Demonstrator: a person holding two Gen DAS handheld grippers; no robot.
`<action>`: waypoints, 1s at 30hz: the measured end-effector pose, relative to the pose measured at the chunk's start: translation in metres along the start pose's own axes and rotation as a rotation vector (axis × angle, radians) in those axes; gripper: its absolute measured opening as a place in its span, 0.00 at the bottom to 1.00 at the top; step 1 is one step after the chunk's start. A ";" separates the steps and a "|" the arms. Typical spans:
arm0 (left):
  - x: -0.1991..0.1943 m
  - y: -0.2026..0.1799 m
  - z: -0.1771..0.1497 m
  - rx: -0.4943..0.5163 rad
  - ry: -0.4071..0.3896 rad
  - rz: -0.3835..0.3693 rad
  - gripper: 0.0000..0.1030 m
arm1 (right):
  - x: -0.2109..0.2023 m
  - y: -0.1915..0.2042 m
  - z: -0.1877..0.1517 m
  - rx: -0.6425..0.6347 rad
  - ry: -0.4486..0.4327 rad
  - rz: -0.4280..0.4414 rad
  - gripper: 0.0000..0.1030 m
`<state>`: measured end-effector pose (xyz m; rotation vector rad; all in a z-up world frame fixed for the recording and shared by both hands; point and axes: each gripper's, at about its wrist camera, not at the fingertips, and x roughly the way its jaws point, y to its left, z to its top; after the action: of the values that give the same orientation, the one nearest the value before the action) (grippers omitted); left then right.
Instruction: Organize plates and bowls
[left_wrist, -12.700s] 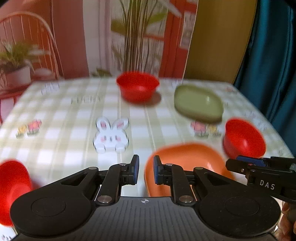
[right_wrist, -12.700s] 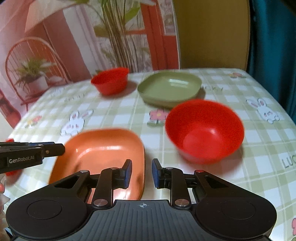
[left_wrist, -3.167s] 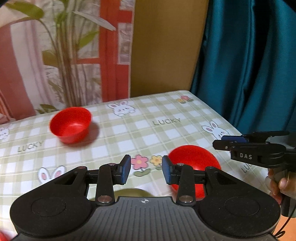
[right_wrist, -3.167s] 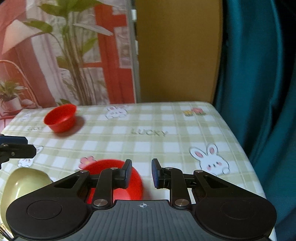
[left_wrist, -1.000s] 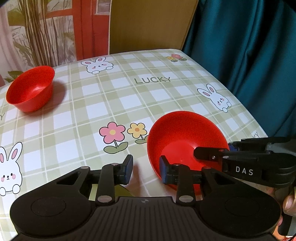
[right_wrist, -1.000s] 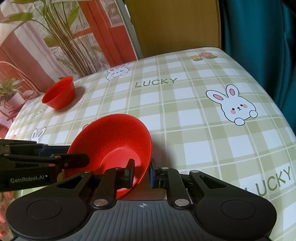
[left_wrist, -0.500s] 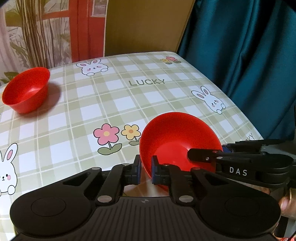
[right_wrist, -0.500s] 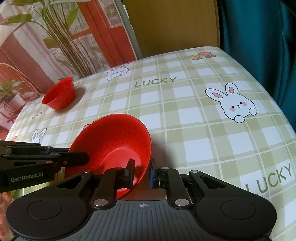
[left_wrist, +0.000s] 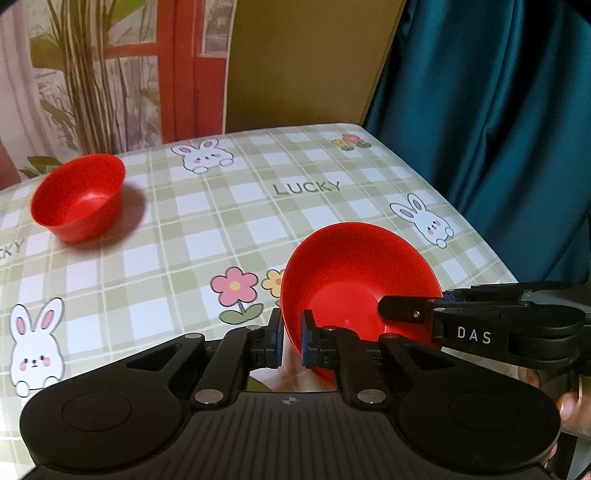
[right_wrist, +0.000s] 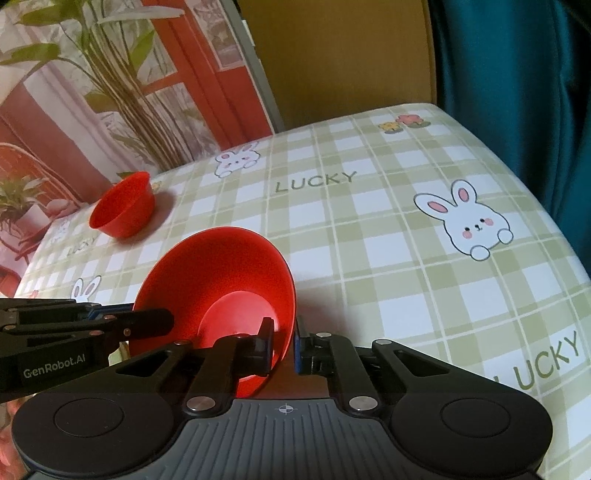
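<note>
A large red bowl (left_wrist: 354, 273) hangs tilted between both grippers, just above the checked tablecloth (left_wrist: 221, 221). My left gripper (left_wrist: 291, 332) is shut on its near left rim, one pad inside and one outside. My right gripper (right_wrist: 284, 339) clamps the opposite rim of the same bowl (right_wrist: 221, 280), its jaws closing the last bit with the rim pressed between the pads. Each gripper shows in the other's view: the right gripper (left_wrist: 406, 304) at the bowl's right side, the left gripper (right_wrist: 162, 321) at its left. A smaller red bowl (left_wrist: 79, 199) stands far left on the table.
The table's right edge runs beside a teal curtain (left_wrist: 498, 129). A plant and a red window frame stand behind the far edge. The small red bowl (right_wrist: 123, 208) sits near that far left side. An orange-brown surface (right_wrist: 306, 384) shows just under my right fingers.
My left jaws went from wide apart around the bowl's rim to shut on it. The bowl has tipped more upright. The right gripper has stayed on its rim.
</note>
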<state>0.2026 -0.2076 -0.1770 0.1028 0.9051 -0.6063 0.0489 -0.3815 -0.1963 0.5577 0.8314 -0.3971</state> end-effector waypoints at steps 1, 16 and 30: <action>-0.004 0.001 0.001 0.000 -0.006 0.004 0.10 | -0.001 0.003 0.001 -0.003 -0.001 0.002 0.09; -0.069 0.039 0.000 -0.049 -0.096 0.081 0.10 | -0.015 0.065 0.024 -0.070 -0.016 0.074 0.08; -0.132 0.107 -0.024 -0.172 -0.164 0.174 0.10 | -0.012 0.169 0.027 -0.174 -0.021 0.157 0.07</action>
<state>0.1815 -0.0512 -0.1090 -0.0226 0.7765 -0.3674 0.1482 -0.2635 -0.1203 0.4529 0.7872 -0.1841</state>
